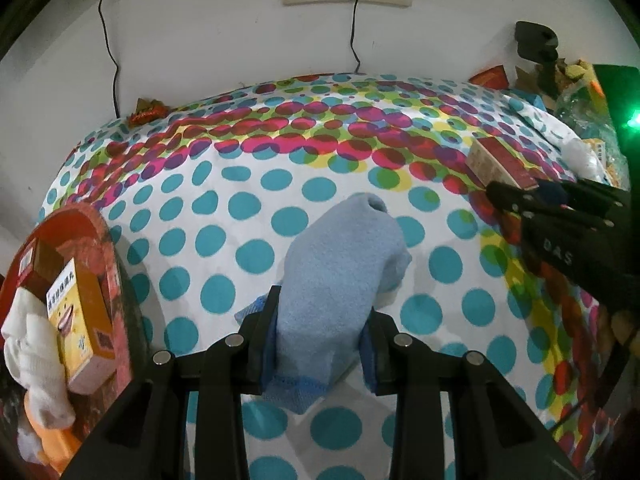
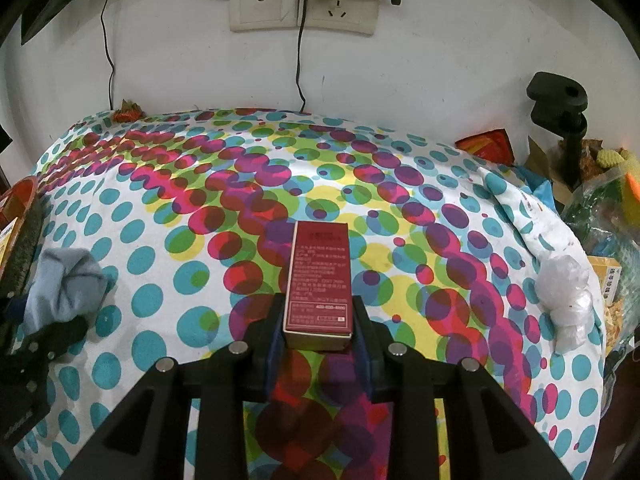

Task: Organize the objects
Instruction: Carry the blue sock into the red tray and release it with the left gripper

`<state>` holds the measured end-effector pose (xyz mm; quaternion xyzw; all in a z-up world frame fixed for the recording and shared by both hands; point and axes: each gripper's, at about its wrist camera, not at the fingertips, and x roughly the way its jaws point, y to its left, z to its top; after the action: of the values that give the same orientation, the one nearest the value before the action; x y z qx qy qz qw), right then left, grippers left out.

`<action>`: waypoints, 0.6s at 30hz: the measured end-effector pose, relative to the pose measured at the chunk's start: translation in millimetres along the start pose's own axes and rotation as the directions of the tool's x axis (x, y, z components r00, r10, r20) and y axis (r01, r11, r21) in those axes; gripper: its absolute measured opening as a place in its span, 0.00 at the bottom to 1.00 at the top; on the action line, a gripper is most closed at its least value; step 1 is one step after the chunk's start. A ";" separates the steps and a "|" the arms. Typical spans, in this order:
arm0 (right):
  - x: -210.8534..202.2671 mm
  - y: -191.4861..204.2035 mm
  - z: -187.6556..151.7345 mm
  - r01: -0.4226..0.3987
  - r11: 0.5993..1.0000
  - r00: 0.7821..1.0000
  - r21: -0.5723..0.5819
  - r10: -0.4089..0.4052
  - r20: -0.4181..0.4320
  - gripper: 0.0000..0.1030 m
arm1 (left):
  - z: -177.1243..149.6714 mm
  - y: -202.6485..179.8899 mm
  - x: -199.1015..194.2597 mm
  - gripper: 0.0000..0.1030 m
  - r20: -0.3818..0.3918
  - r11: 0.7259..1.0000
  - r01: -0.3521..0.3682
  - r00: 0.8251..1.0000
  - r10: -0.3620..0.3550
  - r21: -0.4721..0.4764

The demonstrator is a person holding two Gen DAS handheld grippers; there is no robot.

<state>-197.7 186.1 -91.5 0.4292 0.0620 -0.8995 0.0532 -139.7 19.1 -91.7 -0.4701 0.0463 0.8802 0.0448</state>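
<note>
Holding one item in each hand, the person seems to be mid-sort over the dotted surface [image 2: 168,280]. The left hand-held gripper [image 1: 320,344] is clenched on a blue sock [image 1: 340,280], which stands out ahead of its fingers and droops onto the cloth. The right hand-held gripper [image 2: 318,332] grasps a red box [image 2: 320,276] by its near end, the box pointing straight forward and lying level.

A red basket [image 1: 116,264] sits just left of the left hand-held gripper, already holding a yellow box [image 1: 80,328] and a white sock [image 1: 36,360]. That looks like the likely drop spot.

To do this well, lift the sock free of the cloth before swinging left, so its loose toe does not drag or snag the basket rim. Release only once the bulk is over the opening. Keep the right grip firm; the box is held at one end and could tip. Move one hand at a time, since the two stand near each other.
</note>
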 end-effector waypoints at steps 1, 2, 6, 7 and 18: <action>-0.1 0.3 0.2 0.004 1.000 1.000 -0.003 -0.004 0.000 0.30 | -1.9 0.8 -1.8 0.30 0.001 1.000 -0.001 1.000 0.001 -0.004; -0.1 0.9 0.6 0.010 1.000 1.000 -0.008 -0.010 0.001 0.30 | -4.1 2.5 -3.7 0.30 0.001 1.000 0.007 1.000 -0.007 -0.016; -0.3 3.1 0.7 0.022 1.000 1.000 -0.019 -0.022 0.002 0.30 | -11.5 4.1 -8.9 0.30 0.002 1.000 0.011 1.000 -0.011 -0.006; -0.4 3.3 0.6 0.024 1.000 1.000 -0.019 -0.024 0.002 0.30 | -13.3 4.1 -10.6 0.30 0.005 1.000 0.006 1.000 -0.006 -0.003; -0.3 3.9 0.5 0.029 0.999 1.000 -0.024 -0.028 0.003 0.30 | -25.0 12.4 -24.9 0.29 0.008 1.000 0.016 1.000 -0.016 0.007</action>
<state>-197.3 182.2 -91.3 0.4262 0.0789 -0.9000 0.0456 -106.9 2.8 -84.3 -0.4670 0.0456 0.8815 0.0537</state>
